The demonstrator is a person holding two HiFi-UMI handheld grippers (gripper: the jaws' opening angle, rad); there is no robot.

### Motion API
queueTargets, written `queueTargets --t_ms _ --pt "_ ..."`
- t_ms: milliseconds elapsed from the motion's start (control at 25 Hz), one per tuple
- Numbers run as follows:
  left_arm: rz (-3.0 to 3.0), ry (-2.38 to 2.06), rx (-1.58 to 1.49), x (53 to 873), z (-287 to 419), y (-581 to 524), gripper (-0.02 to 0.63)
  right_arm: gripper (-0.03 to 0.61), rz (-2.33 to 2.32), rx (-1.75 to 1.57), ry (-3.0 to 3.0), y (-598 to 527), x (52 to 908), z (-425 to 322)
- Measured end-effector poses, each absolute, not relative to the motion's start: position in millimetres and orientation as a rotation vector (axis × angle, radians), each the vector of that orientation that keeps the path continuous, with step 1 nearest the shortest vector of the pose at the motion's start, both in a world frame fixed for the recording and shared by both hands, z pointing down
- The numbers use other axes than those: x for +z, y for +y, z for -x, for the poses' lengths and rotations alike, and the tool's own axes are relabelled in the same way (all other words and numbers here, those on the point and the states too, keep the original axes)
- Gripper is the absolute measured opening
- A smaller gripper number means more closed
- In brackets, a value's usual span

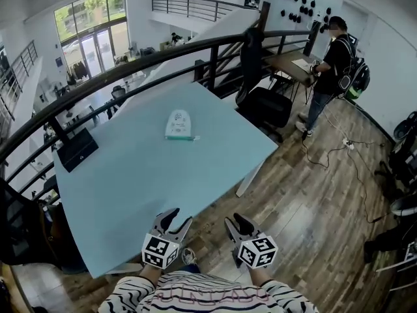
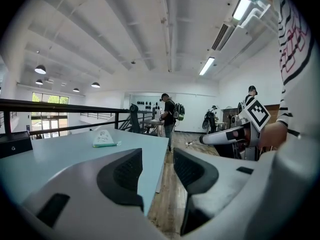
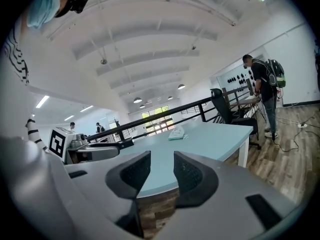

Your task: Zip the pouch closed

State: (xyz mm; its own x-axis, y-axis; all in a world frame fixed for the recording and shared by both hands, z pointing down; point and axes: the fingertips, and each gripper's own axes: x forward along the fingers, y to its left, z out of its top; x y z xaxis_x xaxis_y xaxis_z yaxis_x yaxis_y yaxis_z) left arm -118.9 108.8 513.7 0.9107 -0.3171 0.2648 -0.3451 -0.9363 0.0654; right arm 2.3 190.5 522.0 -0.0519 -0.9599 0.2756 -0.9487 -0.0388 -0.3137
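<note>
The pouch (image 1: pixel 178 125) is small and white with a teal edge, and it lies flat near the far middle of the light blue table (image 1: pixel 130 175). My left gripper (image 1: pixel 177 222) hovers at the table's near edge, open and empty, well short of the pouch. To its right, my right gripper (image 1: pixel 236 223) hangs over the wood floor just off the table, also open and empty. From the left gripper (image 2: pixel 157 171) the pouch (image 2: pixel 104 139) shows far ahead to the left. In the right gripper view the gripper (image 3: pixel 162 171) faces the pouch (image 3: pixel 177 133) across the table.
A black box (image 1: pixel 77 149) sits on the table's left end. A black railing (image 1: pixel 163 60) runs behind the table. A black office chair (image 1: pixel 267 106) stands off the right corner. A person (image 1: pixel 332 64) stands at a desk beyond, with cables (image 1: pixel 339 149) on the floor.
</note>
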Motion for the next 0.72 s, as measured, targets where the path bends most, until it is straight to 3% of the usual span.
queueTargets --t_ms 720 --pt "-2.853 -0.621 0.282 519.2 137.2 -57.0 0.173 0.149 2.171 -0.672 2.230 10.3 526.2 -18.9"
